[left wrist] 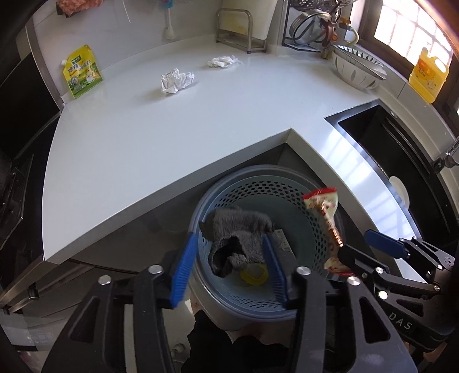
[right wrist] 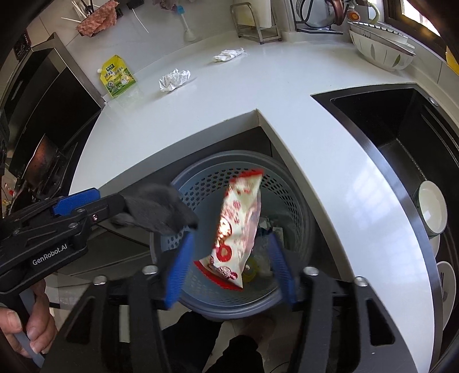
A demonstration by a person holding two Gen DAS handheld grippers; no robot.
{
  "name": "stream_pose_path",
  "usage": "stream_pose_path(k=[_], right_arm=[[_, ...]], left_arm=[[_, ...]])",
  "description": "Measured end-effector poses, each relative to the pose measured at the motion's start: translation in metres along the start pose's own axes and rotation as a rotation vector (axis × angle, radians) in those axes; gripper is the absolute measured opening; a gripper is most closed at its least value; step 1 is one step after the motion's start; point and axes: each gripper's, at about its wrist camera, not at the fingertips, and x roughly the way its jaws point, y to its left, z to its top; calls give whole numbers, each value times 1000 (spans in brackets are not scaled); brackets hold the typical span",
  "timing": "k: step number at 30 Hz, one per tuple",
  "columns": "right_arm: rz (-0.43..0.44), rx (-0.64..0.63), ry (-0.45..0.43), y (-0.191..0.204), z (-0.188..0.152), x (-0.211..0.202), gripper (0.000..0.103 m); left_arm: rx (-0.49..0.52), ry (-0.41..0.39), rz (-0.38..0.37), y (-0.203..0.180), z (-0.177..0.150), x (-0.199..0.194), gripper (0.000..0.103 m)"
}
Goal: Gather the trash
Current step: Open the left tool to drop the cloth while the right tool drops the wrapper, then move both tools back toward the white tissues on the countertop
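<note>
A grey-blue perforated bin (left wrist: 298, 206) (right wrist: 289, 200) stands below the counter's inner corner. My left gripper (left wrist: 229, 246) is open above it, with a grey cloth (left wrist: 238, 232) (right wrist: 160, 209) loose between its blue fingers, partly over the bin's rim. My right gripper (right wrist: 232, 249) is open above the bin, and a red-and-white snack wrapper (right wrist: 238, 226) (left wrist: 324, 212) hangs between its fingers, apparently falling. On the counter lie a crumpled foil ball (left wrist: 175, 81) (right wrist: 173, 79), a crumpled white tissue (left wrist: 222, 61) (right wrist: 228, 55) and a yellow-green pouch (left wrist: 81, 71) (right wrist: 117, 76).
A black sink (left wrist: 401, 160) (right wrist: 401, 137) with white bowls (right wrist: 431, 209) is at the right. A patterned bowl (left wrist: 355, 69), a dish rack (left wrist: 312, 23), a metal stand (left wrist: 238, 28) and a yellow bottle (left wrist: 427, 74) line the back. A dark stove (right wrist: 43, 114) is at the left. Yellow trash (left wrist: 254, 275) lies in the bin.
</note>
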Motion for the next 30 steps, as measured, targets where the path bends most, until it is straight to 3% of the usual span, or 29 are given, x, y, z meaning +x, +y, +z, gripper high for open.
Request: stream_pose_path(k=[5, 18, 22, 30], right_arm=[[-2, -9, -25, -1, 4, -6, 65], [-65, -67, -113, 6, 22, -22, 84], [-132, -66, -174, 13, 35, -24, 85], [-156, -39, -249, 11, 82, -11, 85]], left_arm=[[-39, -14, 26, 9, -1, -5, 60], [-100, -92, 136, 29, 9, -36, 68], [-123, -95, 152, 38, 15, -39, 69], [-178, -135, 180, 66, 43, -38, 76]])
